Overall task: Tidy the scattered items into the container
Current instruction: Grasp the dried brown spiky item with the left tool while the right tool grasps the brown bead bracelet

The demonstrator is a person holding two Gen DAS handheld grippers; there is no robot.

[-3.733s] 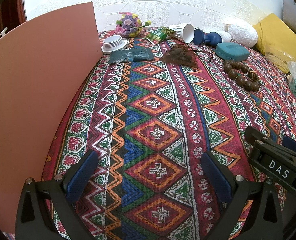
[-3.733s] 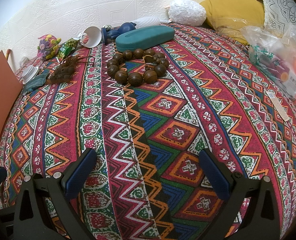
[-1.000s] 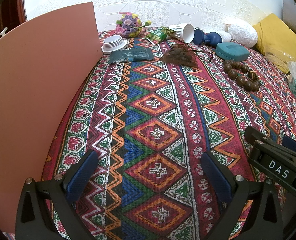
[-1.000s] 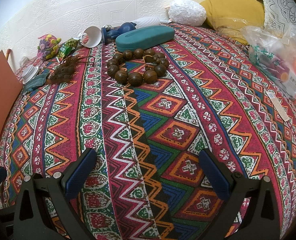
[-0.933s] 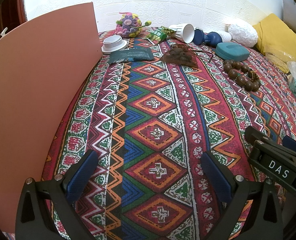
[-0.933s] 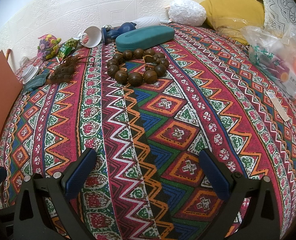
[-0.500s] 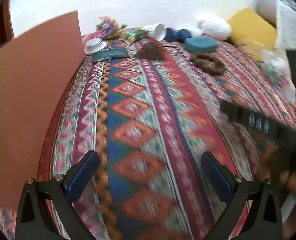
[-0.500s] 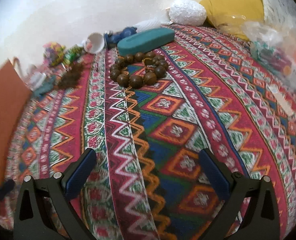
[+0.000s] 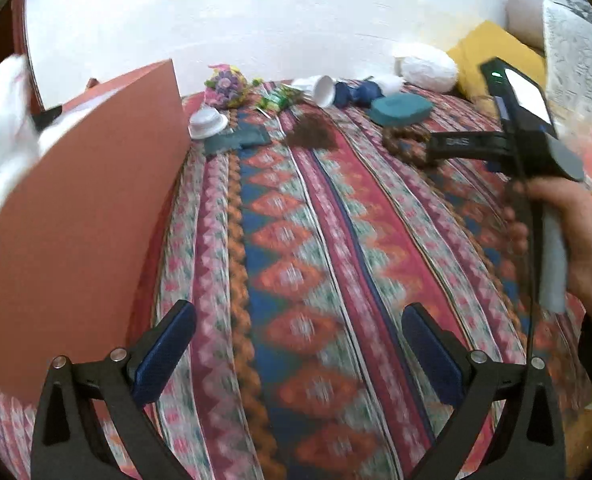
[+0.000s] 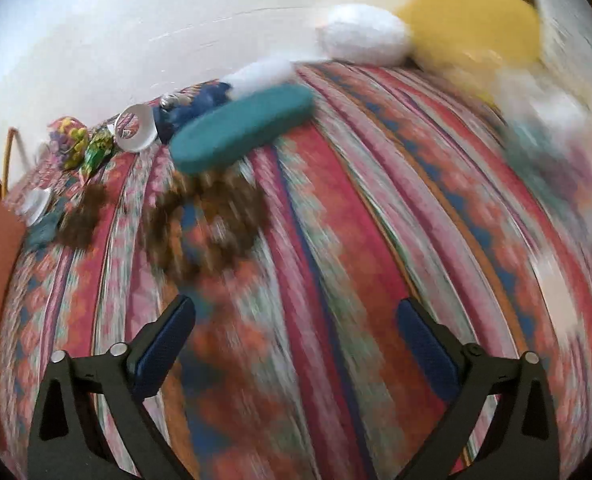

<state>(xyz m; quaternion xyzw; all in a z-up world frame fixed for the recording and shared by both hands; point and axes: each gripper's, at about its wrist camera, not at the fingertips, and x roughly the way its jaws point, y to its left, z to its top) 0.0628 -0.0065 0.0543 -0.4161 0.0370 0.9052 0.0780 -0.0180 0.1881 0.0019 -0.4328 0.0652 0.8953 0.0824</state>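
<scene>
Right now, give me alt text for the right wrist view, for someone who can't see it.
Blurred by motion, the right gripper, nothing between its closing jaws, points over a patterned bedspread toward a ring of brown wooden beads beside a teal case. Smaller clutter, a white pillow and a yellow cushion lie beyond.

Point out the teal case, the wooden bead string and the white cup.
teal case [image 10: 242, 128], right wrist view, middle of its lid
wooden bead string [image 10: 204, 224], right wrist view, blurred loop of beads
white cup [image 9: 323, 90], left wrist view, its open mouth
</scene>
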